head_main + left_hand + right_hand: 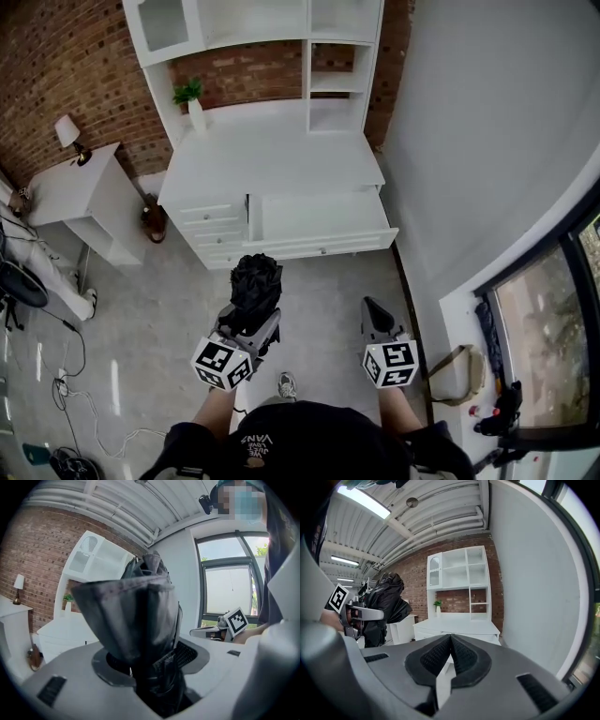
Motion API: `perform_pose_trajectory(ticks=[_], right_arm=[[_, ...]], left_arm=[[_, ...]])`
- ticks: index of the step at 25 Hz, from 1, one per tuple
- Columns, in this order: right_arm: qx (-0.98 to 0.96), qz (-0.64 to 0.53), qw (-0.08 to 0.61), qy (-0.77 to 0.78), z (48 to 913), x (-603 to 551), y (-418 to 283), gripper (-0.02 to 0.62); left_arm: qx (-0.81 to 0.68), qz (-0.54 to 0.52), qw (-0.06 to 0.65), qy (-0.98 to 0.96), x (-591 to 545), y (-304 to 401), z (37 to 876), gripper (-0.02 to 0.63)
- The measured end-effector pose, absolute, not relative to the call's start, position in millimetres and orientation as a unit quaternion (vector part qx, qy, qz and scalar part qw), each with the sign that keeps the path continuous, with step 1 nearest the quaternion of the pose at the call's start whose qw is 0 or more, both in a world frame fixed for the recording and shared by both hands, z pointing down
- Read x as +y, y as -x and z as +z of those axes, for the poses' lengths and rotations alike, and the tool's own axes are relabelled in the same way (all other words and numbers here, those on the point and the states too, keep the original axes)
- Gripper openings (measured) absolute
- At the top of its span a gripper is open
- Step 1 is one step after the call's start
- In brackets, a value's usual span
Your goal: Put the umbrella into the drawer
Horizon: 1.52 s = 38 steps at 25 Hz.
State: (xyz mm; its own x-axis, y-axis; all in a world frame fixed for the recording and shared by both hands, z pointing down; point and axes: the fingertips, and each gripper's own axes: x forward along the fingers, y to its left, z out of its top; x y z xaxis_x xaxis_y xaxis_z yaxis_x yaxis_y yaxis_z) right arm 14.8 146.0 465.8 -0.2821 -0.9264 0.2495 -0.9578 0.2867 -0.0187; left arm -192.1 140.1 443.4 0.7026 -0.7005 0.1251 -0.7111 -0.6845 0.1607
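Umbrella (255, 283) seemingly just short of front edge of drawer (323, 247)

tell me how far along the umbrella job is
Done: the drawer of the white cabinet stands open. In hand: the left gripper is shut on the folded black umbrella, short of the cabinet; the right gripper is shut and empty. Left: carry the umbrella over the drawer, lay it inside and let go.
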Motion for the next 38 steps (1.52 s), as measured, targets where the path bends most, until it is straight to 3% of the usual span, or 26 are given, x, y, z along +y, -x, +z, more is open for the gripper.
perform_pose_trajectory(ticks=[13,38], right_arm=[[-0.761,0.095,0.096,-0.635,473,67,2,0.002],[-0.797,0.107,0.097,-0.587,495,-107,-99,0.002]], left_arm=[[-0.33,0.043,0.108,-0.937,33,203,461,0.23],[-0.365,0.089,0.092,-0.922,-145,96,481,0.23]])
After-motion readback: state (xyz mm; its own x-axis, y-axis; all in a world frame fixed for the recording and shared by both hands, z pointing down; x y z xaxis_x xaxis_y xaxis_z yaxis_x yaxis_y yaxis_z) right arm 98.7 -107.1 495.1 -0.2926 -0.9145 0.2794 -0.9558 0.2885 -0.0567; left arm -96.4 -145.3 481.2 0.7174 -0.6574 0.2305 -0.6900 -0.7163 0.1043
